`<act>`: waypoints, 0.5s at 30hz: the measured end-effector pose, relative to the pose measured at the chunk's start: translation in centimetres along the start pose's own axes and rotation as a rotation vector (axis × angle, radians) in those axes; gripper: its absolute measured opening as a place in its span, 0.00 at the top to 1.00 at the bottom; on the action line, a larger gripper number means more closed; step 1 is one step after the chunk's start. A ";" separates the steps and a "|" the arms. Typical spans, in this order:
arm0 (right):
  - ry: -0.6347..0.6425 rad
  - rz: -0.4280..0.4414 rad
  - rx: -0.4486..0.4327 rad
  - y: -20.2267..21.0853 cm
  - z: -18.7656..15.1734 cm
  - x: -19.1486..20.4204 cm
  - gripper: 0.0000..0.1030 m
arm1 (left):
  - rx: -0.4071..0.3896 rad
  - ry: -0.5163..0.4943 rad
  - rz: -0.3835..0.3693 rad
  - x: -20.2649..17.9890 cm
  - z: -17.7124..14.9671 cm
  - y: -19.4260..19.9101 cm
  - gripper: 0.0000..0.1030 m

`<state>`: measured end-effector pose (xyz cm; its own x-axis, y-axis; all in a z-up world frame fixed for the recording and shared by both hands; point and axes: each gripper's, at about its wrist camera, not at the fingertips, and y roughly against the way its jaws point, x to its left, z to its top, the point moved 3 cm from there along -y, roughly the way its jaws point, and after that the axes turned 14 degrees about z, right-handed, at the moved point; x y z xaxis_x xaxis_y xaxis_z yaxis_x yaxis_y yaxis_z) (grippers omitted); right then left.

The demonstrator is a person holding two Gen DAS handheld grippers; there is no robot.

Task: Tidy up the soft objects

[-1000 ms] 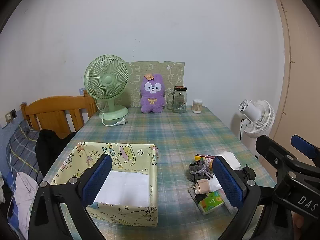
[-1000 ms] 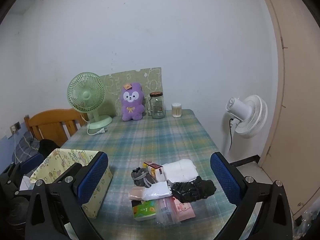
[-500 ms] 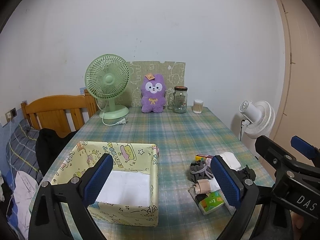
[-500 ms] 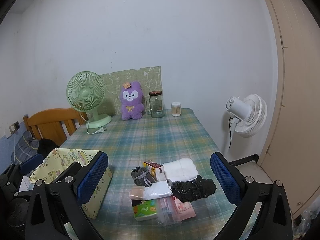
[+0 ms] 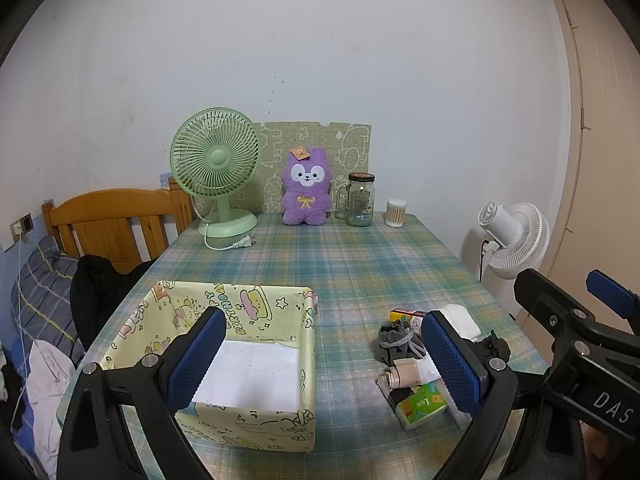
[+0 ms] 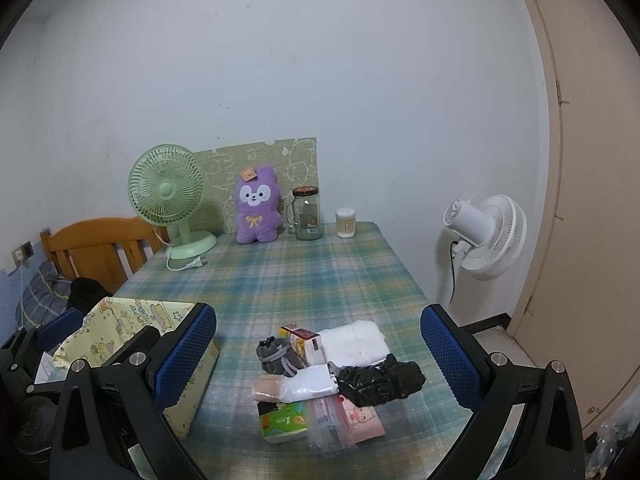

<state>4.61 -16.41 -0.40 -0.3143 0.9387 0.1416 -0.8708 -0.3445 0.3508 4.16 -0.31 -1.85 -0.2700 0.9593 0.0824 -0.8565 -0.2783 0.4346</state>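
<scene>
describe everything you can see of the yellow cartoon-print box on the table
The pale yellow cartoon-print storage box is square and open-topped, its soft-looking walls printed with characters, stars and letters. Its white floor looks bare. It stands upright on the plaid tablecloth near the front left, apart from the pile of small items to its right. No gripper touches it.

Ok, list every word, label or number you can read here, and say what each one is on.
"DAS", cut off at the frame edge: white letters on the right gripper body, in the left wrist view.
Print on the storage box wall: too distorted to read.
Green tissue pack: print blurred.
Red and yellow carton: too small.
Jar label: too small.
</scene>
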 end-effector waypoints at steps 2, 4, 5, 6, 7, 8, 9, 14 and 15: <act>-0.002 0.001 0.001 0.0 0.1 -0.1 0.00 | 0.000 0.001 0.000 0.0 0.0 0.0 0.04; -0.003 0.001 0.001 0.0 0.1 0.0 0.00 | -0.002 0.004 -0.001 0.0 0.1 0.1 0.04; -0.002 0.001 0.002 0.0 0.0 0.0 0.00 | -0.001 0.005 -0.001 -0.1 0.1 0.1 0.04; 0.000 -0.001 0.001 0.0 0.0 0.0 0.00 | -0.001 0.004 -0.001 -0.1 0.1 0.1 0.04; 0.000 -0.002 0.002 0.0 0.0 0.0 0.00 | 0.000 0.004 -0.001 -0.1 0.1 0.1 0.04; 0.000 -0.002 0.004 0.0 0.0 0.0 0.00 | 0.000 0.004 -0.001 -0.1 0.0 0.1 0.04; -0.001 -0.001 0.005 0.0 0.0 0.0 0.00 | 0.000 0.004 0.000 -0.1 0.0 0.2 0.04; -0.004 -0.001 0.008 0.0 0.0 -0.1 0.00 | 0.001 0.005 -0.002 -0.1 0.0 0.1 0.04; -0.004 -0.001 0.008 0.0 0.0 -0.1 0.00 | 0.002 0.005 -0.003 -0.2 0.0 0.1 0.04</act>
<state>4.70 -16.48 -0.39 -0.3117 0.9390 0.1453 -0.8679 -0.3436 0.3588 4.15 -0.47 -1.81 -0.2691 0.9601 0.0768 -0.8565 -0.2750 0.4368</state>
